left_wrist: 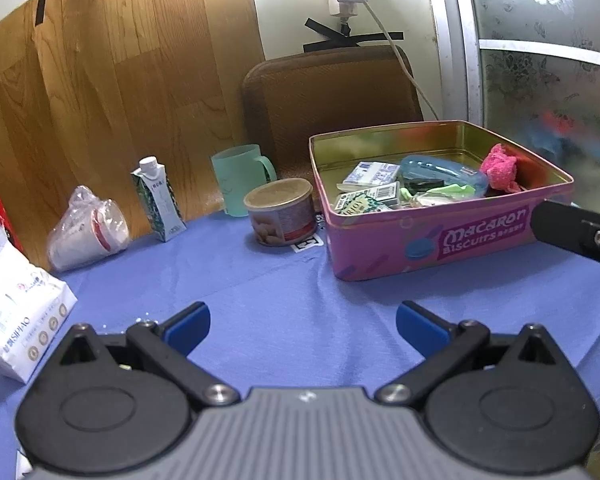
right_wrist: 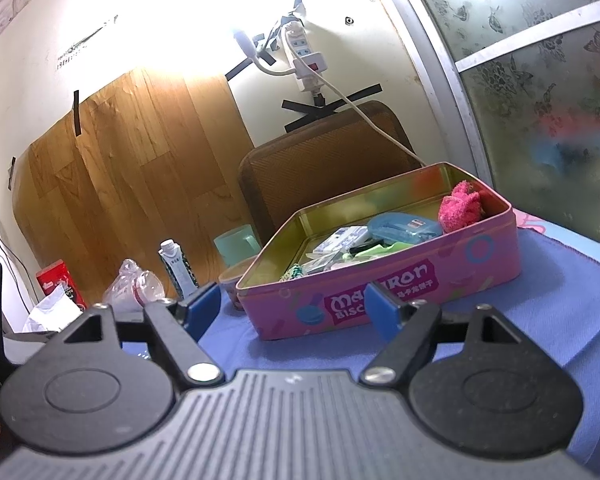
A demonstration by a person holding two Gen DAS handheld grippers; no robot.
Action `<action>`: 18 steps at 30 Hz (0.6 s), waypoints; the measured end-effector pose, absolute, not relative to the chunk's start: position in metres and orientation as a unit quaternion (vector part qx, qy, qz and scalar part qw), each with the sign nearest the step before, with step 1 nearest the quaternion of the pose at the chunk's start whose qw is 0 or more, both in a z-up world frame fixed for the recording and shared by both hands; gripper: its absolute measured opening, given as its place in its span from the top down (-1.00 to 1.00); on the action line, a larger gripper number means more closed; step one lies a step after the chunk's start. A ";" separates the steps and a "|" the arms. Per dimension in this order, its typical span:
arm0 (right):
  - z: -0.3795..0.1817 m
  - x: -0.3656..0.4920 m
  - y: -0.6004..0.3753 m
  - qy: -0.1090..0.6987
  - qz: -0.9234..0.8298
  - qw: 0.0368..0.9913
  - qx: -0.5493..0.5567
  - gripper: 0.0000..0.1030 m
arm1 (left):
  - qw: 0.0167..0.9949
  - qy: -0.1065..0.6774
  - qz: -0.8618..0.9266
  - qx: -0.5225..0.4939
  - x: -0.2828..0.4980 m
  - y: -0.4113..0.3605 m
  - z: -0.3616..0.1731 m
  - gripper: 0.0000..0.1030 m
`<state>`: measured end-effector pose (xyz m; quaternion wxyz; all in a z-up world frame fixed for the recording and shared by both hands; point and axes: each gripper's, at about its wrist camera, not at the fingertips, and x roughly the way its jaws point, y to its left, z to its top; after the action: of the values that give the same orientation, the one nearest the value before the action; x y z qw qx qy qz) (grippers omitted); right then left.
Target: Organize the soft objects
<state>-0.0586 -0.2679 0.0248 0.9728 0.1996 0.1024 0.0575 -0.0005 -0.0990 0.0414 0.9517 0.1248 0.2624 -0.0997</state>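
Between the fingers: nothing; both pairs are standing spread above the blue-clothed desk (left_wrist: 284, 280).
Right gripper (right_wrist: 294, 306): hovering before the pink tin (right_wrist: 440, 276), its fingers opening.
Left gripper (left_wrist: 302, 322): idling empty, tin at one o'clock.
Pink fluffy cloth (right_wrist: 460, 206): lying in the tin's far right corner, two o'clock from the right gripper.
Handling: probably light, squashy, non-slippery; pinching its bunched top looks best.

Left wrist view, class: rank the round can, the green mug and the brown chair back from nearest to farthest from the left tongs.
1. Round can, on the blue cloth ahead of the left tongs.
2. Green mug, just behind the can.
3. Brown chair back, beyond the table.
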 end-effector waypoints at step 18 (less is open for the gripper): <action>0.023 -0.058 -0.267 0.106 0.056 0.972 0.203 -0.59 | 0.947 0.283 -0.107 0.111 0.004 -0.096 0.039 -1.00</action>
<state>-0.0578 -0.2673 0.0226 0.9719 0.2027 0.1055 0.0560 0.0035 -0.0959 0.0391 0.9466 0.1110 0.2829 -0.1073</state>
